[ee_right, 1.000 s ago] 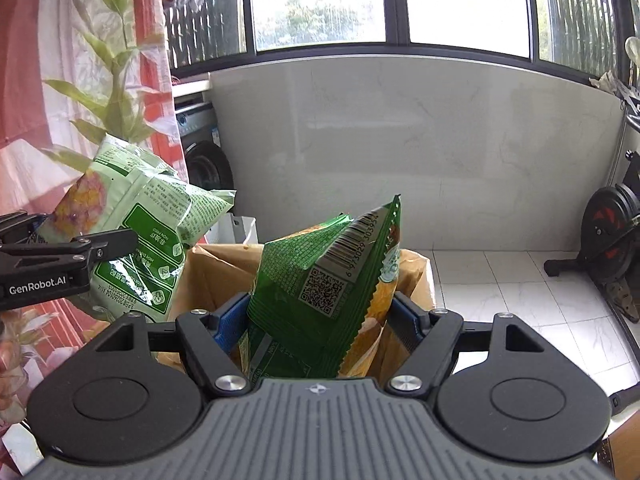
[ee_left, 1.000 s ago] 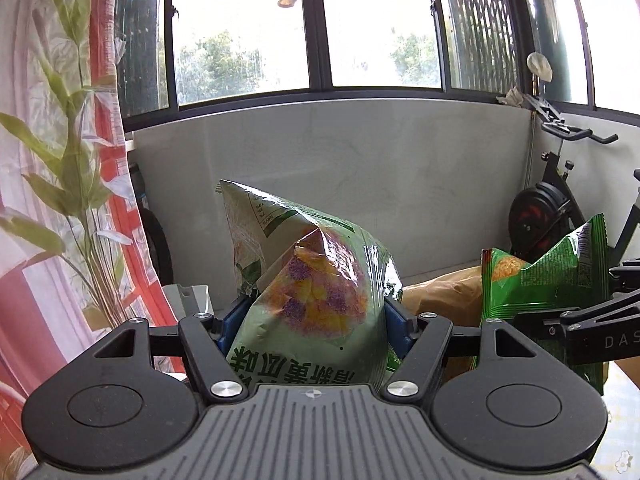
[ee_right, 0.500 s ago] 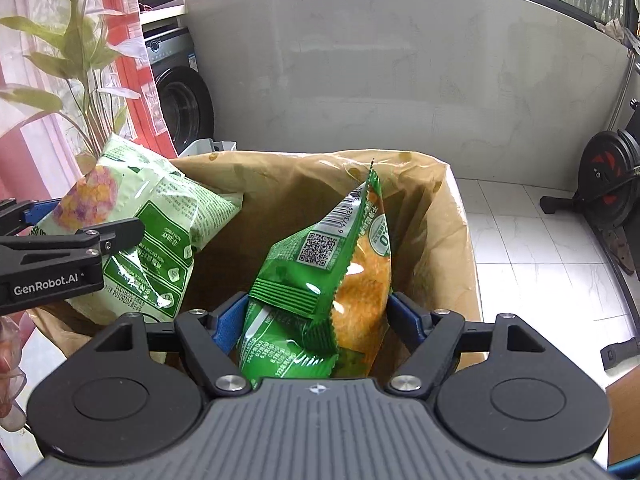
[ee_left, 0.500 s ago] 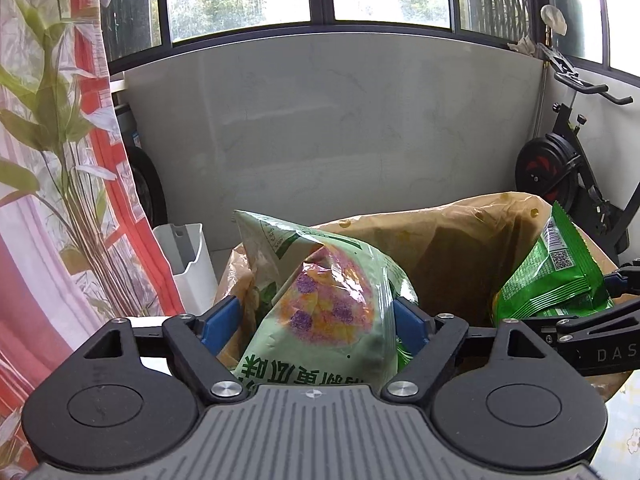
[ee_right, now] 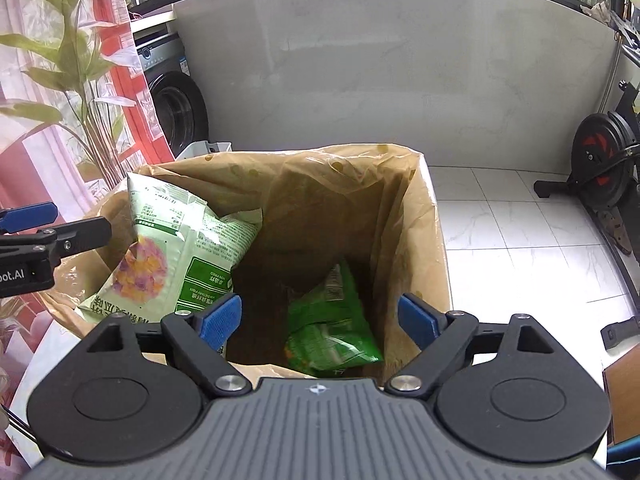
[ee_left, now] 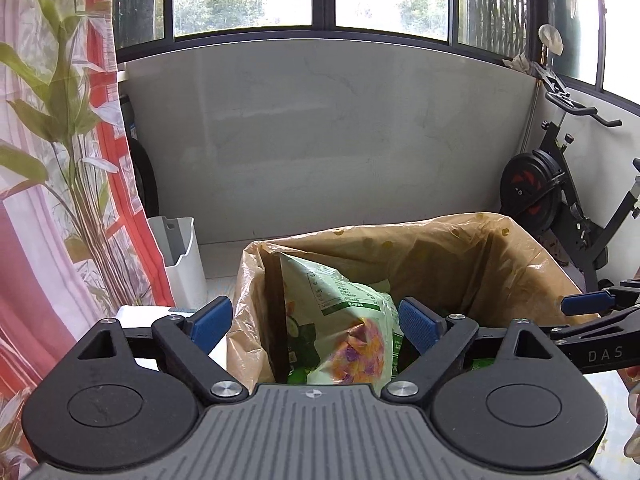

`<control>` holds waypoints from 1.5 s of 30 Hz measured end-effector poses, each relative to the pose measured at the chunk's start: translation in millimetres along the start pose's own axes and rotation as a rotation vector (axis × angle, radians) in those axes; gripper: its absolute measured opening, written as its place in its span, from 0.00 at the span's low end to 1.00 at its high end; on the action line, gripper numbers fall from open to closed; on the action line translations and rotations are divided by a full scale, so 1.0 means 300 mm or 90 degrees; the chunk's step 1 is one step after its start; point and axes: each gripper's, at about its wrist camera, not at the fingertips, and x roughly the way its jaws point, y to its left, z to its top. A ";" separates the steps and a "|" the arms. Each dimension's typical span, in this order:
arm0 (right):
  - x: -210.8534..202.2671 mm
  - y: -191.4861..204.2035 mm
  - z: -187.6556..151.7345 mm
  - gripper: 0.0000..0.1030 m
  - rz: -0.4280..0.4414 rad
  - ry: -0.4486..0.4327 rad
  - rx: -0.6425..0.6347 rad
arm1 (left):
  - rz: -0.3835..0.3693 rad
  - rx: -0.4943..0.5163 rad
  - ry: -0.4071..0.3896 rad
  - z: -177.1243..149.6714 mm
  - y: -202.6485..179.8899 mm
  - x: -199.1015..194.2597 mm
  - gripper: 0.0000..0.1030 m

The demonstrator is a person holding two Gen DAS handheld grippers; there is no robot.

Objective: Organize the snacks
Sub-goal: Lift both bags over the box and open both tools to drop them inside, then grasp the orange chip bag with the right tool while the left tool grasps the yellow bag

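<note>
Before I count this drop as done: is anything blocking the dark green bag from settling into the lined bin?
Nothing visible does. The dark green bag lies low inside the lined bin, clear of the open right tool.

Both grippers' fingers (ee_left: 211,317) freshly spread

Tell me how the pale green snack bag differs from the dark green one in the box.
The pale green snack bag looks larger and leans against the lined box's left wall, reaching its rim; the dark green snack bag lies low on the bottom. The pale one shows purple and yellow chips; the dark one shows a barcode. Both are sealed and free of either gripper.
</note>
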 end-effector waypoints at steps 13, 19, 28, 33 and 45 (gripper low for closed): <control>-0.168 0.031 -0.110 0.85 0.055 -0.044 -0.001 | -0.026 0.008 -0.022 -0.099 0.136 -0.253 0.89; -0.241 0.068 -0.213 0.85 0.090 -0.074 -0.006 | -0.018 -0.013 -0.007 -0.221 0.224 -0.362 0.89; -0.231 0.132 -0.455 0.86 0.110 -0.034 -0.019 | -0.016 -0.067 0.051 -0.480 0.261 -0.388 0.89; -0.144 0.172 -0.605 0.86 0.133 0.061 -0.028 | -0.018 -0.093 0.106 -0.613 0.236 -0.336 0.89; -0.067 0.262 -0.834 0.86 0.115 0.168 -0.138 | -0.023 -0.114 0.173 -0.750 0.173 -0.281 0.89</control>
